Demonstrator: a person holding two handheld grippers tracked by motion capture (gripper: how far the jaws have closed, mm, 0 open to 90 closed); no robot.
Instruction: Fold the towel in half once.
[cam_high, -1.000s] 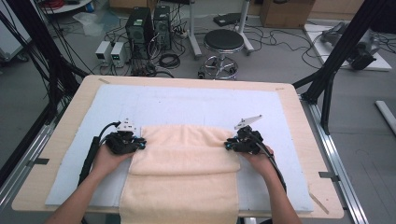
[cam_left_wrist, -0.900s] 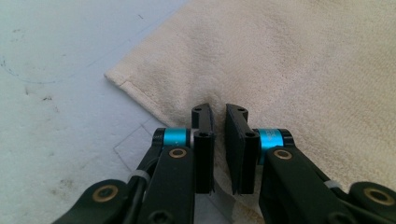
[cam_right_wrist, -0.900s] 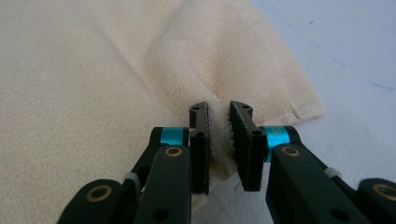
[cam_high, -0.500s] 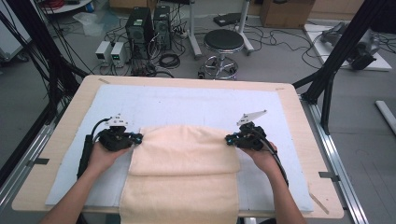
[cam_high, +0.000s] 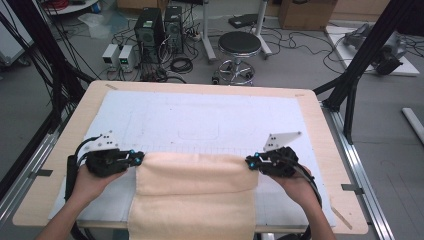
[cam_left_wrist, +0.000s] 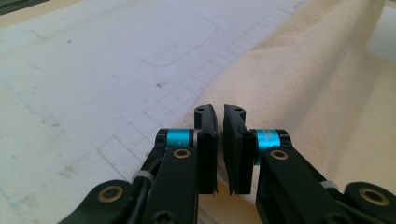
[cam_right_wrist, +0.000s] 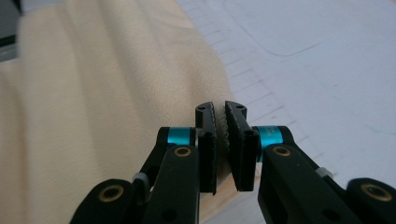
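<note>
Cream towel (cam_high: 195, 192) sits at the near edge of the table (cam_high: 320, 115), roughly centred left to right, lying on the pale blue-white mat (cam_high: 200, 120) that covers most of the tabletop. Its far part is doubled over into a wide band running left-right; the lower layer runs under it toward the person and hangs over the near table edge. Left gripper (cam_high: 136, 159) has the band's left end corner, right gripper (cam_high: 248, 162) has the right end corner, both clamped on cloth. In the left gripper view the left gripper's (cam_left_wrist: 219, 122) jaws stand almost together with a thin sliver of towel (cam_left_wrist: 299, 88) fabric pinched between the pads, and the cloth rises from there to the upper right. Right gripper view, same story: right gripper (cam_right_wrist: 220, 120) closed down on the towel (cam_right_wrist: 102, 107) corner, ridged pad faces visible with cloth in the narrow gap, mat (cam_right_wrist: 317, 65) with printed grid lines and a rounded outline off to the right. Both jaw pairs have just been closing onto the fabric. Both held corners sit slightly off the mat. Hands come in from the near edge, one per gripper, cables trailing back along the forearms. Beyond the far edge on the floor: round black stool (cam_high: 240, 45), two computer towers (cam_high: 159, 27), loose cabling.
</note>
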